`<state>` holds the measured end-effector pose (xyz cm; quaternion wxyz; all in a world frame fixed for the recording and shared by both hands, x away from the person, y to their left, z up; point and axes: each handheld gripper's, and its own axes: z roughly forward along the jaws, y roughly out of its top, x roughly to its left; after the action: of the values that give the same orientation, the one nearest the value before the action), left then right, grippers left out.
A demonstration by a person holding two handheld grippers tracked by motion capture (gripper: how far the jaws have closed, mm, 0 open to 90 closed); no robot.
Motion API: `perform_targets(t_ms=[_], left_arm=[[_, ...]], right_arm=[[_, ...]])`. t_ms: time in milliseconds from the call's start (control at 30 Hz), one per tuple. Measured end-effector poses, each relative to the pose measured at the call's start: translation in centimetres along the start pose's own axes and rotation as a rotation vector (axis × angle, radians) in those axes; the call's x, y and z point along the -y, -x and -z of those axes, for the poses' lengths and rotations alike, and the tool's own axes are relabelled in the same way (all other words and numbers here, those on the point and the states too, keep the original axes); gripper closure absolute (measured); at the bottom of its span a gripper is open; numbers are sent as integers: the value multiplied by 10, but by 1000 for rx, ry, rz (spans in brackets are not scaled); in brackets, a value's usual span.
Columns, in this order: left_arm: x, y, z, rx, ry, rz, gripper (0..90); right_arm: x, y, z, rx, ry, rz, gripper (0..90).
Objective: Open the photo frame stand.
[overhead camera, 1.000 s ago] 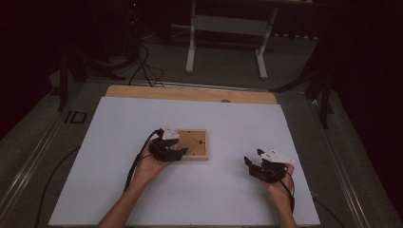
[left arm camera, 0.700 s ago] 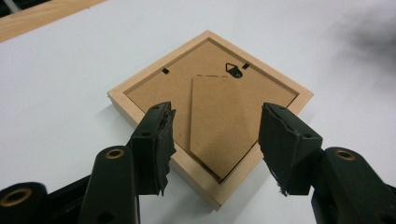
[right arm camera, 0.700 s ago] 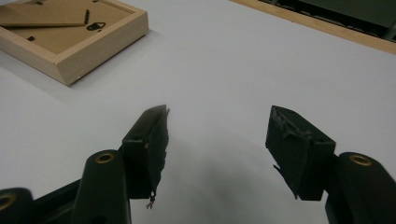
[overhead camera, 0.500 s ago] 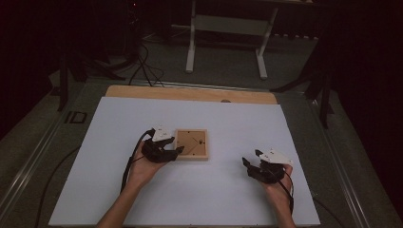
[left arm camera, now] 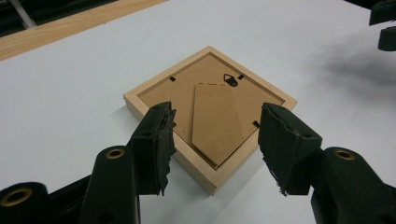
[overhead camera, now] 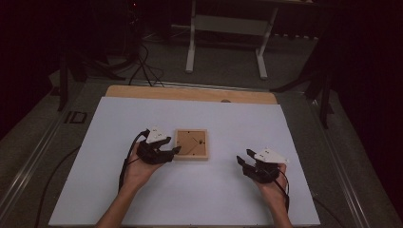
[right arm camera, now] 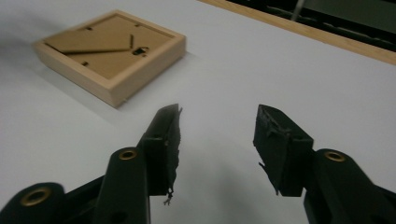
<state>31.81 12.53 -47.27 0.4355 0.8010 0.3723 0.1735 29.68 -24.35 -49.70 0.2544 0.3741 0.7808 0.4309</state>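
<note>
Wooden picture frame (overhead camera: 191, 144) face down on white table (overhead camera: 190, 199), left gripper (overhead camera: 173, 151) jaws apart at its left edge, right gripper (overhead camera: 241, 162) well right, jaws apart, just closing, empty.

Both grippers (overhead camera: 177, 150) (overhead camera: 241, 161) open, apart

Only the picture frame (overhead camera: 191, 144) interrupts the white tabletop (overhead camera: 190, 199).
</note>
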Motion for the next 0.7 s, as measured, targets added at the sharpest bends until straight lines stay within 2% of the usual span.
perform_targets(t_ms=[267,567,700], left_arm=[[2,0,0,-11,-10,-7,449],[3,1,-1,-12,-11,-13,450],[3,2,0,-11,-8,-9,449]], right_arm=[[-16,-15,-11,-88,1,-1,614],[-29,-26,-26,-140,-9,-4,680],[-34,-33,-35,-155,-16,4,740]])
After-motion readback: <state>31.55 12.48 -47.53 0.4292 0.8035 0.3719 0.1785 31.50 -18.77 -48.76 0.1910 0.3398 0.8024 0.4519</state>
